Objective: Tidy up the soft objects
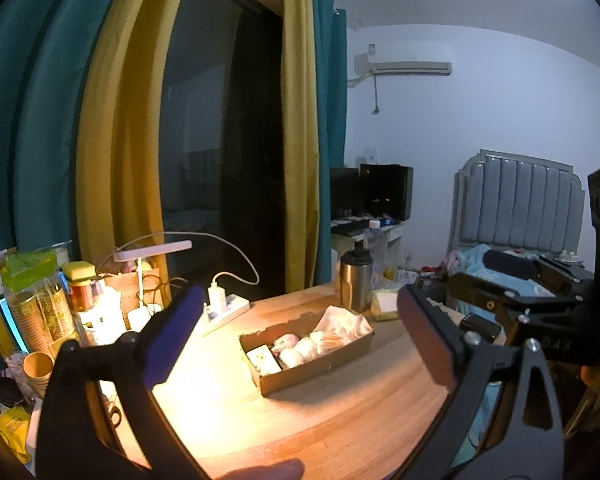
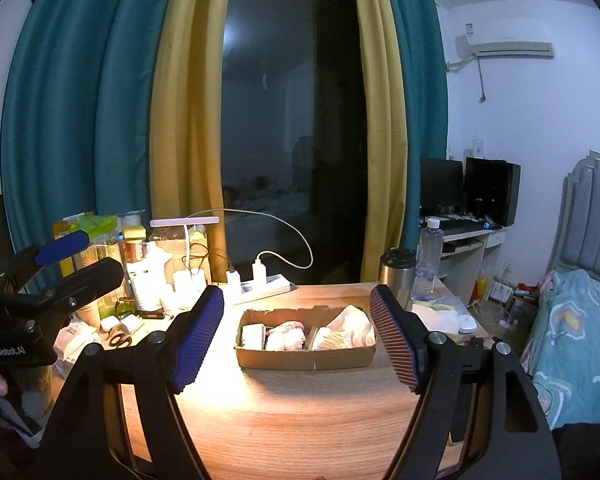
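Right wrist view, cardboard box (image 2: 306, 354) long axis left-right on table (image 2: 300, 420), both claws spread, empty.

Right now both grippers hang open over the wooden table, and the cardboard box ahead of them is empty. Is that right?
Not quite: the cardboard box is not empty. The right wrist view shows soft packets filling it. The left gripper and right gripper do hang open over the wooden table.

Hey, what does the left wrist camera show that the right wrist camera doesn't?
Only the left wrist view: the left claw close up, open and empty, and the whole grey padded headboard. Only the right wrist view: the right claw close up, also open and empty, plus black scissors and a white mouse. Both: the cardboard box of soft items on the wooden table, and the steel tumbler.
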Demonstrator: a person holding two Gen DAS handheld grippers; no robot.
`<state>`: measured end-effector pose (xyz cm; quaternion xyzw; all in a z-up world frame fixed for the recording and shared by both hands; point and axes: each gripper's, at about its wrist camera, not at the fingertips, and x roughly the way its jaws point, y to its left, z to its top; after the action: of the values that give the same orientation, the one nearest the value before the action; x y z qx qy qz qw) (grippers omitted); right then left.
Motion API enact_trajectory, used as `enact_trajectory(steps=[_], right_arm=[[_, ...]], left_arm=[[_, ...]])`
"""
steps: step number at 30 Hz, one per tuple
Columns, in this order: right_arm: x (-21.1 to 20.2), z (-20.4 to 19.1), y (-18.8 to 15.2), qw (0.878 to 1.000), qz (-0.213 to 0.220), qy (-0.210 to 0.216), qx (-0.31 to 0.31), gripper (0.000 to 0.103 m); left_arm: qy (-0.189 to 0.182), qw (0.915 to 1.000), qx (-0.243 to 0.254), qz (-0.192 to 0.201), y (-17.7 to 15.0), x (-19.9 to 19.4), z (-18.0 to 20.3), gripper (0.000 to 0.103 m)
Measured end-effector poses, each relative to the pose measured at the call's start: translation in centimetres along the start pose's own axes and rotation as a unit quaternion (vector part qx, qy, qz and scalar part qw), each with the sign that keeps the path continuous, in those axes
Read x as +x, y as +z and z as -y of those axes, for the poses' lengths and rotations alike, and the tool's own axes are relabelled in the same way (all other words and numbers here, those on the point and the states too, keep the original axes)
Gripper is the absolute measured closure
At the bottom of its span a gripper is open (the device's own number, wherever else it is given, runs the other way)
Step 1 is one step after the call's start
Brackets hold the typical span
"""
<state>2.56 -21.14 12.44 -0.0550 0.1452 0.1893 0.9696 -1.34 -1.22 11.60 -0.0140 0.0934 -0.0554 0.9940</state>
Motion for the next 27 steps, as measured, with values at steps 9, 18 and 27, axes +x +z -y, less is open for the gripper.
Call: enact_trajectory(steps=[9,18,27], right_arm=[[-0.02,0.04,0.04,1.0,0.001,0.0,0.0,0.025],[-0.04,0.05,-0.03,1.0,0.0,0.0,0.0,0.025],[0.15,-0.23,-0.33,1.0,-0.003,0.0,-0.001,0.025]], left_arm=[[0.003,1.0,-0.002,0.001,-0.15,-0.07,-0.15,0.005],[0.002,0.9998,-0.015,0.011,-0.34,-0.45,-0.56,0.005],[0.003,0.9998,-0.019,0.009,-0.45,-0.26,-0.71,0.005]])
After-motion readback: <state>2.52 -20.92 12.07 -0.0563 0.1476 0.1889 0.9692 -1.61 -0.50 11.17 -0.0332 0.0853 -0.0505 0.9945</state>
